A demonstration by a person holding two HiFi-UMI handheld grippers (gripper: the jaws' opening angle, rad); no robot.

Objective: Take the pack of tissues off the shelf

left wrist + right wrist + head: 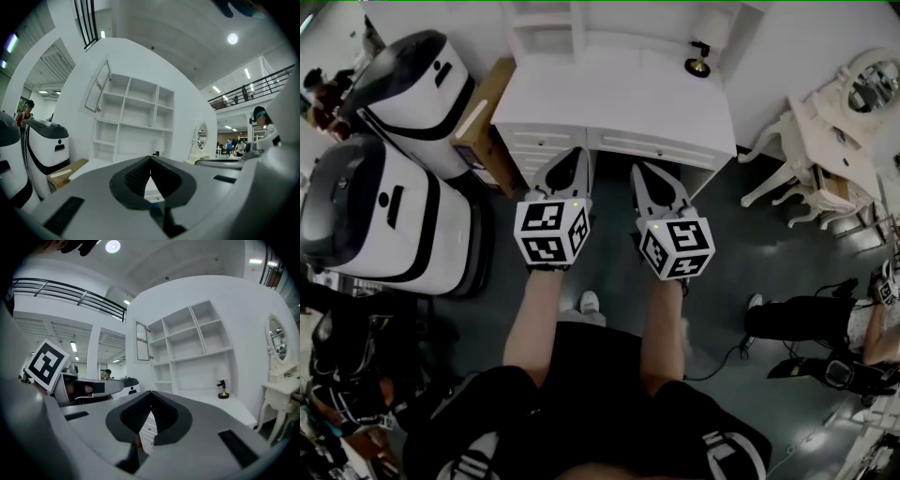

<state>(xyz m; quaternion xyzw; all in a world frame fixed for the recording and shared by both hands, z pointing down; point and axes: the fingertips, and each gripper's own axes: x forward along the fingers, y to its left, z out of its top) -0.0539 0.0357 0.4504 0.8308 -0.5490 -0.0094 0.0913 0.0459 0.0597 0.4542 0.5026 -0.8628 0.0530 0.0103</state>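
The person holds both tools out level, side by side, over a dark floor [741,244]. The left tool [577,153] is clenched: in the left gripper view its black pads [138,176] meet at the tips with nothing between them. The right tool [640,169] is clenched too, its tips together and empty in the right gripper view.

Just beyond the tips stands a white desk with drawers [652,150], all pushed in. Its tabletop [609,103] carries a small lamp [701,56] with a brass foot near the right back corner. A brown cardboard box [478,117] lies beside the desk's left end, its top shut, so its contents are hidden.

At the back of the tabletop rises a white shelf [133,117] of open compartments, which show only their white walls; a small door [98,89] at the upper left hangs open. The pack of tissues cannot be made out in any view.
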